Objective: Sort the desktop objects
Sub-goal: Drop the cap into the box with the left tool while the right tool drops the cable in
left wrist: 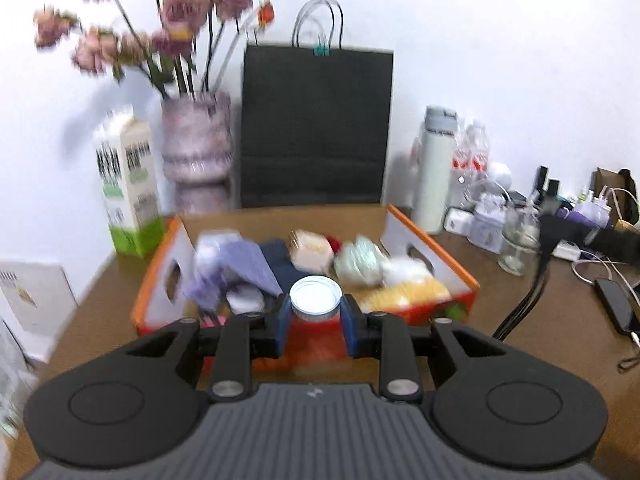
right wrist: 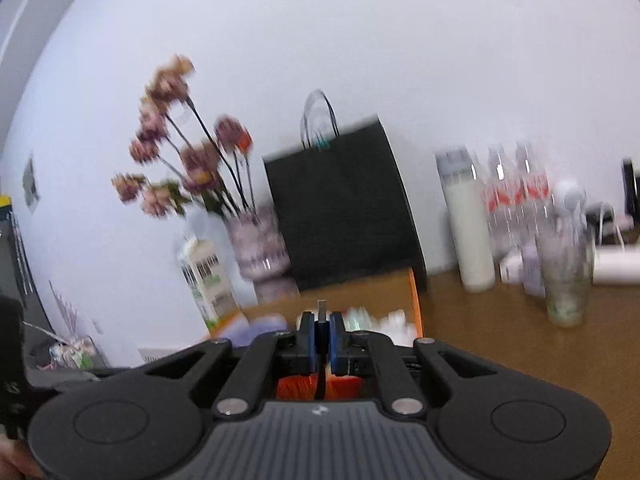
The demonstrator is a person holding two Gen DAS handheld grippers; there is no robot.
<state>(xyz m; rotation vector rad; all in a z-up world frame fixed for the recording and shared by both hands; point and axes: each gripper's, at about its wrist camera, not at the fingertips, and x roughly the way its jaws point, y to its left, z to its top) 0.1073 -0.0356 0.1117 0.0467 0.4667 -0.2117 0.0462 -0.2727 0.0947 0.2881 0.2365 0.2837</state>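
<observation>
Upright, white-lidded jar [left wrist: 315,299], lid skyward.

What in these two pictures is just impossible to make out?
- Left view: the jar below its white lid, hidden by the left tongs.
- Left view: box contents, blurred.
- Right view: the thin dark thing the right tongs pinch; too small.
</observation>
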